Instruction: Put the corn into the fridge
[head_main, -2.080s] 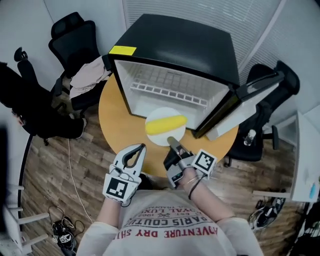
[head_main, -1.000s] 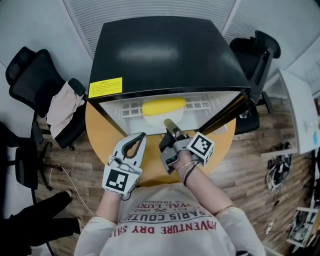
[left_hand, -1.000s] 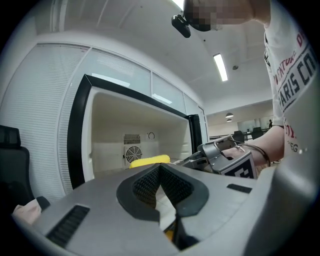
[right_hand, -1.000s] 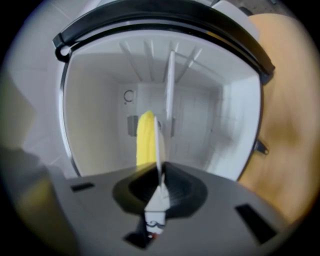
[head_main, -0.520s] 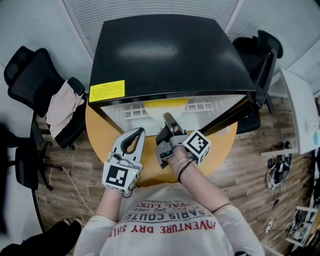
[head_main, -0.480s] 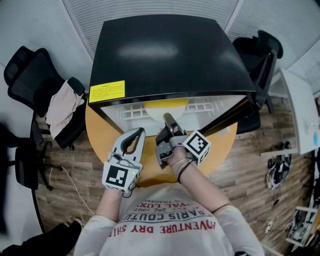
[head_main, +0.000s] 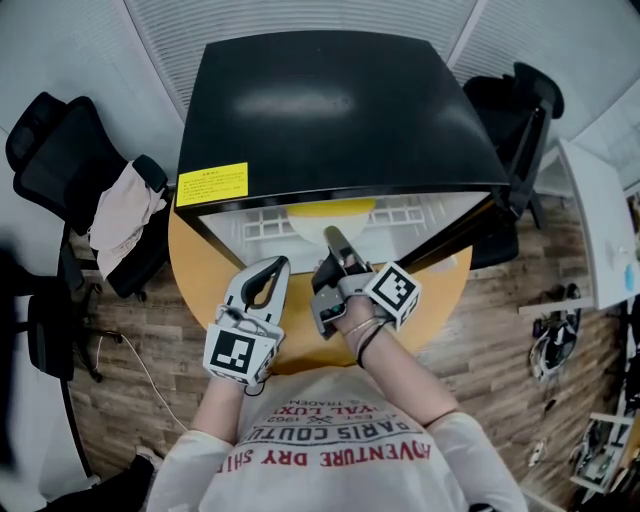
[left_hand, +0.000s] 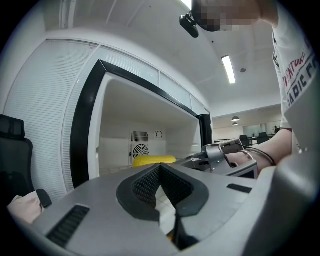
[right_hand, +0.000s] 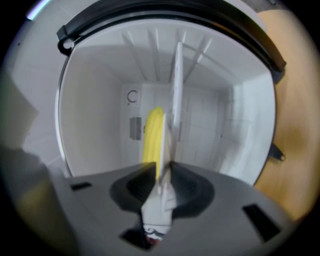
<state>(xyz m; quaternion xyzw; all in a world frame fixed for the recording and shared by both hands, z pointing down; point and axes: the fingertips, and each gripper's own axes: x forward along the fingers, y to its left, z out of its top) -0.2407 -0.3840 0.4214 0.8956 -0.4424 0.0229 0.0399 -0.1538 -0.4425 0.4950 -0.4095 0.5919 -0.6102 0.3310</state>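
Observation:
The yellow corn (head_main: 332, 207) lies on a white plate (head_main: 308, 226) just inside the open black fridge (head_main: 330, 100). My right gripper (head_main: 330, 236) reaches level into the opening. Its jaws are opening, with the plate's near rim between them. In the right gripper view the plate (right_hand: 176, 90) stands edge-on between the parted fingertips of the right gripper (right_hand: 162, 167), the corn (right_hand: 152, 135) to its left. My left gripper (head_main: 284, 264) hangs shut and empty in front of the fridge's left side. From the left gripper (left_hand: 160, 167) I see the corn (left_hand: 152, 160) and the right gripper (left_hand: 220, 150).
The fridge stands on a round wooden table (head_main: 195, 270). Its door (head_main: 470, 225) hangs open at the right. A black office chair (head_main: 60, 140) with a pale cloth (head_main: 120, 215) over it stands at the left, another chair (head_main: 525, 100) at the right.
The plate with the corn has gone from the table in front of the fridge into the fridge, carried by the right gripper. The left gripper has stayed where it was.

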